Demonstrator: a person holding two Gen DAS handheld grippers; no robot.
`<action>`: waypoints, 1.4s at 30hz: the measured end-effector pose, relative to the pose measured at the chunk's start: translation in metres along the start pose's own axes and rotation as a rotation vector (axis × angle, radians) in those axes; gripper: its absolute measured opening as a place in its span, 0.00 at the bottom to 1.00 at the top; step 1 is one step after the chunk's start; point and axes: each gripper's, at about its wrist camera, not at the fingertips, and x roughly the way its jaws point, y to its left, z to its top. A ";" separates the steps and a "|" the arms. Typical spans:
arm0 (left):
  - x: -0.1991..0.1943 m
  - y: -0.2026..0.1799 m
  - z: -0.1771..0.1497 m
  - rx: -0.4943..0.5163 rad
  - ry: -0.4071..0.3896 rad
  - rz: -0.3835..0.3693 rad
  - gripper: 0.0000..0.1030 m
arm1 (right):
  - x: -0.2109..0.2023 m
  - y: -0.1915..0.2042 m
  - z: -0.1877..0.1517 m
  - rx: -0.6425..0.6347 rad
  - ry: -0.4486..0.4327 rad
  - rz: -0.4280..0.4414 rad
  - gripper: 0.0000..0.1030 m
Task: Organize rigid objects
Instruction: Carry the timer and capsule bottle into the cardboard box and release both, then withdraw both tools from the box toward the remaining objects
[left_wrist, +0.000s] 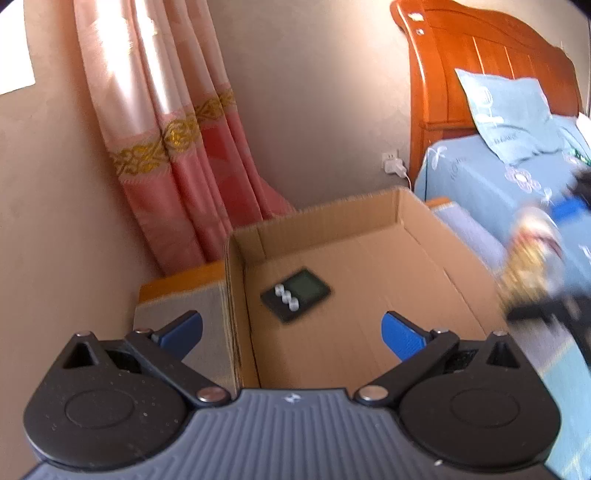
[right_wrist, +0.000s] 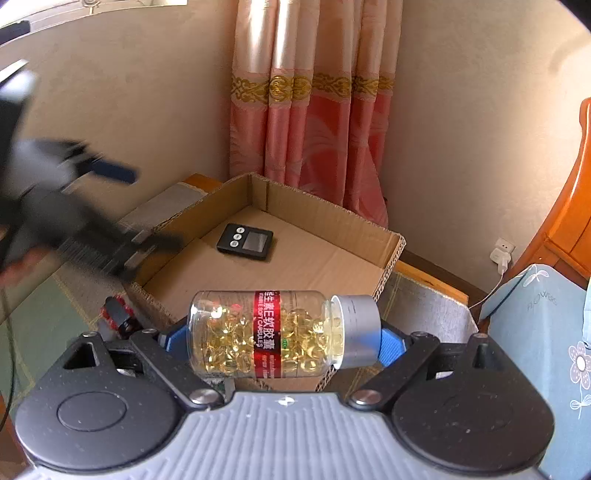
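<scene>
**One item boxed, one bottle in transit, at least one object left outside**

Left side, right-wrist view: the left gripper (right_wrist: 110, 206) shows as a blurred dark shape over the near-left wall of the cardboard box (right_wrist: 388, 251). In its own wrist view the blue fingers (left_wrist: 402, 338) stand spread wide with nothing between them; the hand is released and empty, poised above the box floor.

Below that gripper, on the mat outside the box's near-left corner, lies a small red-and-black object (right_wrist: 118, 314); partly hidden, identity cannot be told. Judged as not yet sorted.

Centre: the box sits open-topped on a low surface near the pink curtain (right_wrist: 314, 122). A black digital timer (right_wrist: 245, 242) with three white buttons lies flat on the box floor toward the far-left corner, apart from the walls. Counted as done. The rest of the floor is bare cardboard.

Right: the right gripper (right_wrist: 280, 339) clamps a clear softgel capsule bottle (right_wrist: 273, 334) end to end, one pad on its base, the other on the grey cap. The bottle lies horizontal, held in the air at the near edge of the box, not yet over the floor.

Estimate: early to middle. Remaining: carry the bottle in and release it, then collect the red-and-black object. Further items outside both views cannot be ruled out.
</scene>
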 end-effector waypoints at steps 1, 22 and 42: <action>-0.008 -0.002 -0.009 0.005 0.009 -0.009 0.99 | 0.002 0.000 0.003 0.001 0.003 -0.002 0.93; -0.062 0.019 -0.106 -0.200 0.024 0.030 0.99 | 0.125 -0.014 0.085 0.075 0.113 -0.131 0.96; -0.065 0.015 -0.120 -0.176 0.031 0.007 0.99 | 0.063 0.013 0.043 0.123 0.129 -0.153 1.00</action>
